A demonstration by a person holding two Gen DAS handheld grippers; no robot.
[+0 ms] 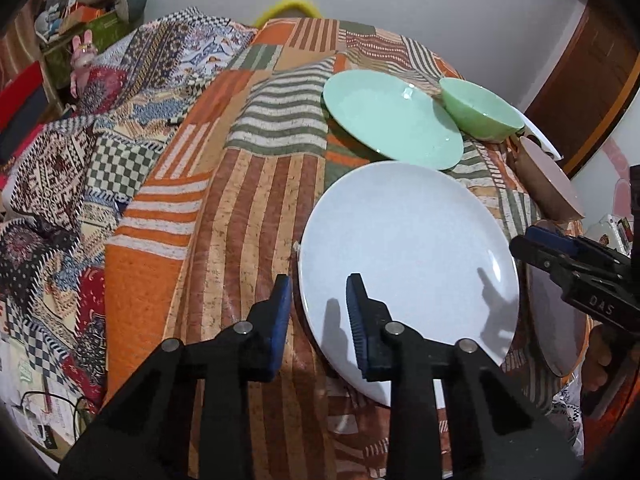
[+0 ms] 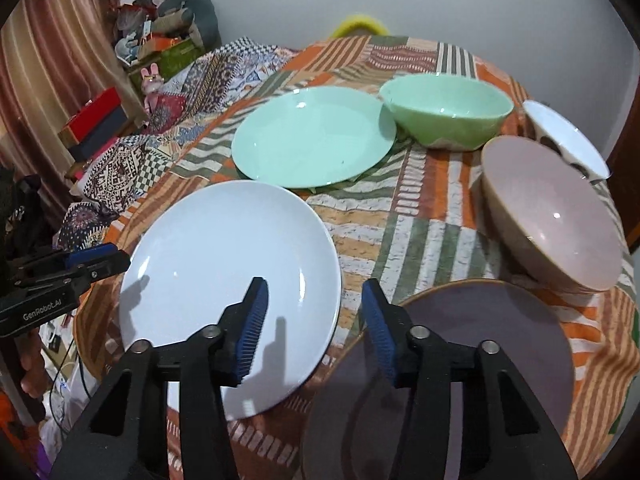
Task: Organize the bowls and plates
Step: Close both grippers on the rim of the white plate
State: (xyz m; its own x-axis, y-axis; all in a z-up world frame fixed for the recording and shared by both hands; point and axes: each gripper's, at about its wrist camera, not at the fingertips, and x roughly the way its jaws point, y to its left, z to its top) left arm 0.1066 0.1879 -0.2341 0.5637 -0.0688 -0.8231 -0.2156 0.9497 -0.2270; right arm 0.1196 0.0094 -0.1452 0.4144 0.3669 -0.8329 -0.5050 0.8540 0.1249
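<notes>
— Found the white plate point(image 1: 408, 240) where?

— Near the near edge of the table point(image 2: 400, 216), toward its left corner, flat on the patchwork cloth. Just beside the mauve plate point(image 2: 480, 340) at the near right corner. Not lifted.

— And the jaws?

— Apart on both. Straddled the plate's left rim with the left gripper point(image 1: 318, 292): one finger outside, one over the plate, neither pressing. Straddled the right rim with the right gripper point(image 2: 316, 292), outer finger hanging over the mauve plate.

— Judged what could go wrong?

— Several things. Could have shoved the plate across the cloth toward the near edge by closing one side first. Could have tipped it by raising one hand ahead of the other. Could have lost it altogether, given smooth glaze between narrow pads. Could also have nipped or dragged the mauve plate's rim with that outer finger. Less worry for the green plate point(image 2: 312, 136) and pink bowl point(image 2: 556, 216), farther back.

— Read any writing?

— Read "GenRobot.AI" on the left gripper's body and "DAS" on the right's. Made out nothing else.
</notes>
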